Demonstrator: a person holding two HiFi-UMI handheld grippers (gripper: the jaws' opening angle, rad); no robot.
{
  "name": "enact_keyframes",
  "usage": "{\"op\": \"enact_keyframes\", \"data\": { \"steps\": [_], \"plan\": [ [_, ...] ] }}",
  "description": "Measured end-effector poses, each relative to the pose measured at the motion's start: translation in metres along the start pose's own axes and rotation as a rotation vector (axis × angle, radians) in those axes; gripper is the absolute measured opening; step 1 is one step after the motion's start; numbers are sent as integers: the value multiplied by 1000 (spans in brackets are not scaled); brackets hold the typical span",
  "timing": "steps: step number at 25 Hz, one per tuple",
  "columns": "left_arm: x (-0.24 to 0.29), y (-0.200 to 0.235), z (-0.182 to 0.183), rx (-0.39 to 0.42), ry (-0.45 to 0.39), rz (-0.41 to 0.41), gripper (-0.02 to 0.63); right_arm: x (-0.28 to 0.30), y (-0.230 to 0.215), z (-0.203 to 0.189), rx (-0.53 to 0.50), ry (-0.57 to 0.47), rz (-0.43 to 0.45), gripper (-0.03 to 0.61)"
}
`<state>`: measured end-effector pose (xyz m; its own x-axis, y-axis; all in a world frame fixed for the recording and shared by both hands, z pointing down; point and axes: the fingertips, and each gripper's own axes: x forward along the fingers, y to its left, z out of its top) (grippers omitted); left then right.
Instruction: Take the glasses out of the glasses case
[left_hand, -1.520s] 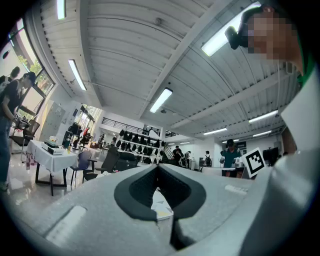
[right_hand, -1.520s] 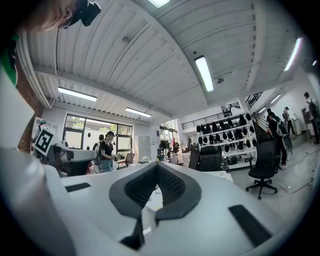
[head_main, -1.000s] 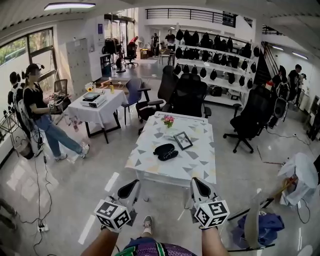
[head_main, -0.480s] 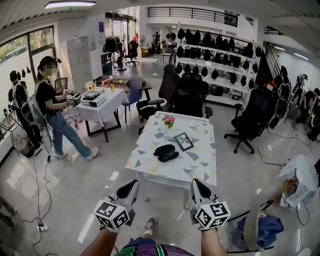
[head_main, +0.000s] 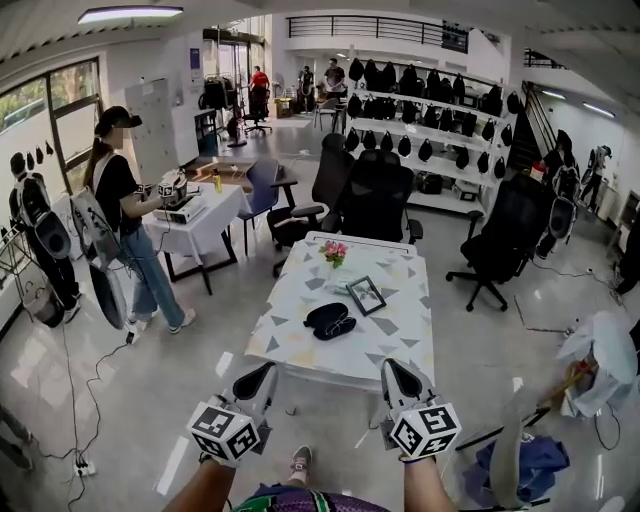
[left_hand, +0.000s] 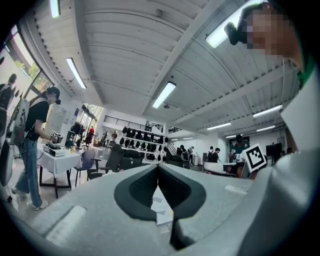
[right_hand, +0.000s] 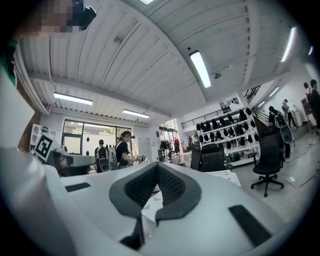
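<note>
**Approach stage, head view.** The table (head_main: 400, 340), draped in a white cloth with grey triangles, stands ahead of me across open floor, with black office chairs (head_main: 375, 195) behind its far end. At the bottom of the view I hold both grippers level and pointed toward it. The left gripper (head_main: 260, 378) and the right gripper (head_main: 400, 376) are each well short of the near edge. In its own view each gripper shows its two jaws closed tip to tip, with nothing between them.

The glasses case (head_main: 330, 320), dark and rounded, lies near the middle of the cloth. It reads as two lobes, but from here I cannot tell whether the lid is up or whether the glasses show. Just beyond it is a small picture frame (head_main: 366, 295), and farther still a little bunch of pink flowers (head_main: 335, 250).

I judge that the task proper has not begun — the step in hand is getting to the table. The next move calls for closing that gap, parting the jaws, and most likely steadying the case with one gripper while the other deals with the lid or the glasses.
</note>
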<state>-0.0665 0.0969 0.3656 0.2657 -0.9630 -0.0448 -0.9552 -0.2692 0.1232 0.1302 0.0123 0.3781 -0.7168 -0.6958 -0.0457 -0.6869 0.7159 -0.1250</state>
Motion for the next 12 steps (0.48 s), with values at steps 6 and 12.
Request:
{"op": "enact_keyframes", "data": {
  "steps": [6,12],
  "plan": [
    [39,27,4,-5,-4,-18,17,38,-15,10,-24,12,-9,3],
    [75,61,7,-9,-15,-28,17,84,-25,13,-30,19,1,3]
  ]
}}
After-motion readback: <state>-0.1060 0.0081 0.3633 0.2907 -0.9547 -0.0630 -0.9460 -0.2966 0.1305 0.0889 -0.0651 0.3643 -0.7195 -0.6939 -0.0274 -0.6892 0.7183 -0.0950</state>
